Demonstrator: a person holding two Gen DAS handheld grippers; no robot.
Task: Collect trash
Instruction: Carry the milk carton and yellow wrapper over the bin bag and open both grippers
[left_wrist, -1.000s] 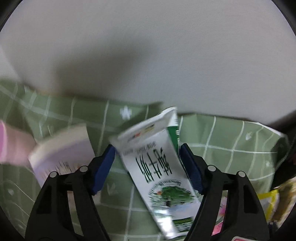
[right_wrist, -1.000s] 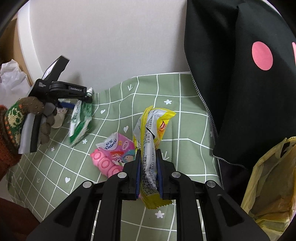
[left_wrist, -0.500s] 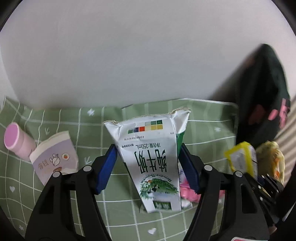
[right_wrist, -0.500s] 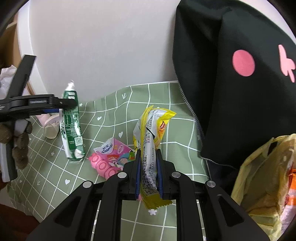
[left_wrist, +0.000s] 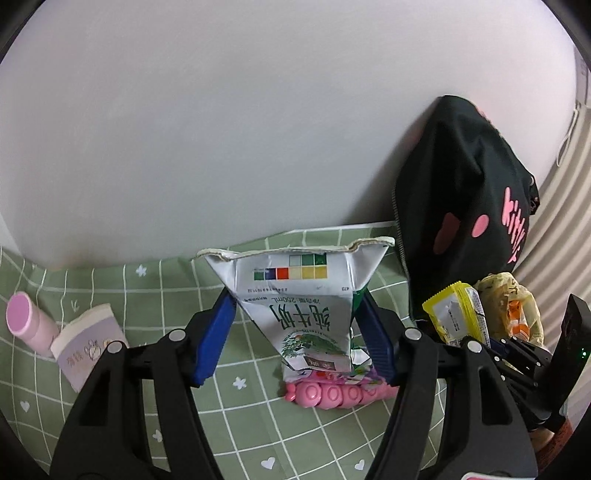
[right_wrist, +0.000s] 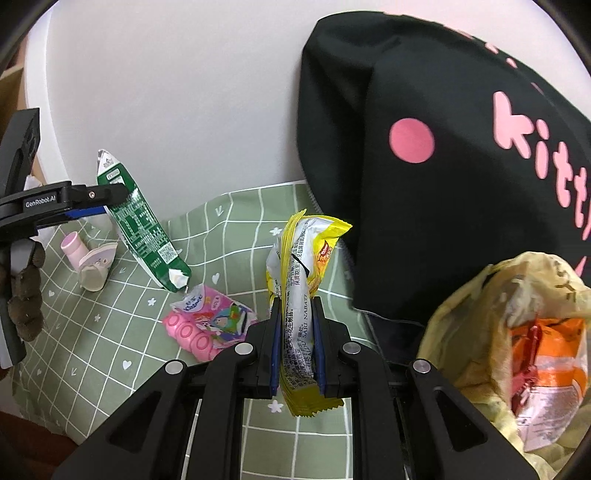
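Taking the black bag (right_wrist: 443, 166) at the wall as the marker, and starting furthest left of it: a pink bottle (right_wrist: 72, 245) and a lilac paper cup (right_wrist: 96, 264) lie together on the green checked cloth (right_wrist: 110, 354), untouched. Those two are leftovers to pick up, if they count as trash.

Next toward the bag, the left gripper (left_wrist: 295, 325) holds a flattened green-and-white milk carton (left_wrist: 303, 306) up off the cloth, its torn top uppermost. The blue pads sit against the carton's two edges; the jaws stand fairly wide because the carton is wide, and they are closing a little on it.

Below the carton, a pink wrapper (right_wrist: 207, 325) with cartoon figures lies flat on the cloth, not picked up.

Closer again to the bag, the right gripper (right_wrist: 297, 343) is clenched tight on a yellow snack packet (right_wrist: 306, 266), held upright and clear of the cloth.

Just right of the bag's lower corner a yellow plastic sack (right_wrist: 517, 350) gapes open. Something orange is already inside, so I'd say collecting is under way.

My reckoning: both hands are loaded and neither item is over the sack yet. The packet is nearest and looks likely to go in first, then the carton. After that the pink wrapper, and probably the cup and bottle, remain.
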